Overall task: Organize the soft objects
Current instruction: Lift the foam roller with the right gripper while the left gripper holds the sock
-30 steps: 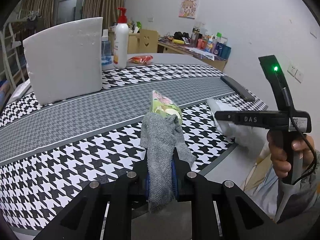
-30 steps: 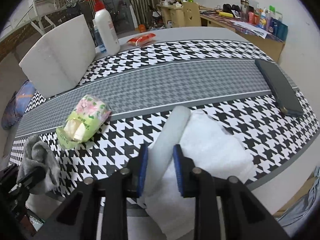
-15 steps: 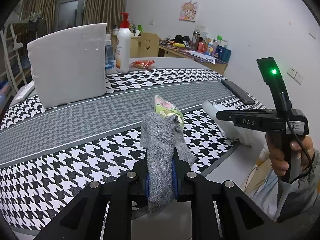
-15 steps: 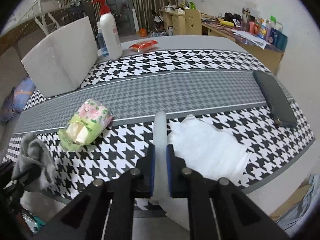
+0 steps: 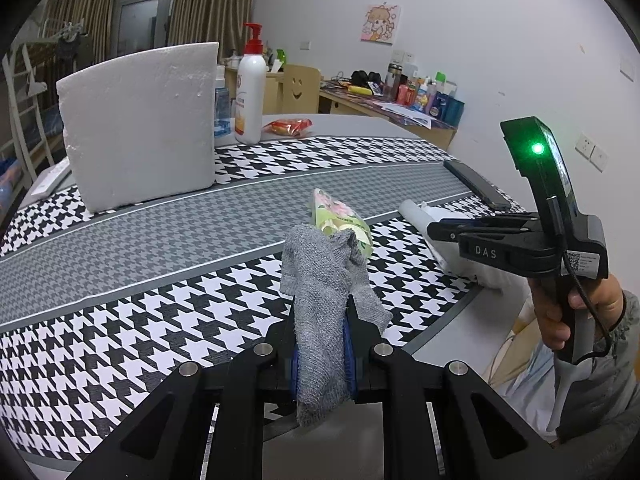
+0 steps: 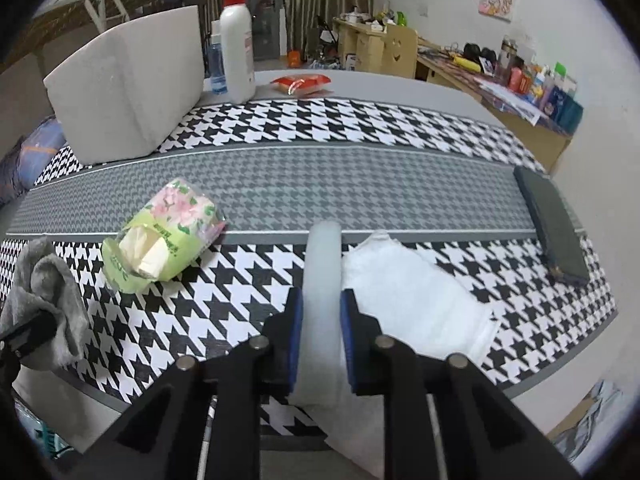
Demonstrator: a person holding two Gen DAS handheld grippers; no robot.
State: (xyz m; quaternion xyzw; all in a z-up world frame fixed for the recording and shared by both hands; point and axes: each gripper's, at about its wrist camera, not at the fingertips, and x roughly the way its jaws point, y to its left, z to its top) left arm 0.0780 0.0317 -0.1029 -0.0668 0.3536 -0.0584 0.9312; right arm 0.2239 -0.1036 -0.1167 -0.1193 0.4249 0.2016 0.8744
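Note:
A grey knitted cloth (image 5: 320, 300) hangs out of my left gripper (image 5: 320, 344), which is shut on it near the table's front edge. In the right wrist view the same cloth (image 6: 44, 280) shows at the lower left. My right gripper (image 6: 322, 308) is shut on the rolled edge of a white soft sheet (image 6: 416, 300); the roll sticks out ahead between the blue pads. In the left wrist view a hand holds the right gripper (image 5: 444, 232) at the right. A green flowered tissue pack (image 6: 164, 236) lies on the houndstooth cloth between the two grippers.
A white foam block (image 6: 128, 96) stands at the back left, with a red-capped pump bottle (image 6: 238, 44) and a red snack packet (image 6: 302, 82) behind it. A dark flat case (image 6: 556, 224) lies at the right edge. The table's front edge (image 6: 560, 372) runs just below both grippers.
The right gripper's jaws closed in on the white roll, which now points straight ahead instead of leaning right. The left gripper and its grey cloth stayed put.

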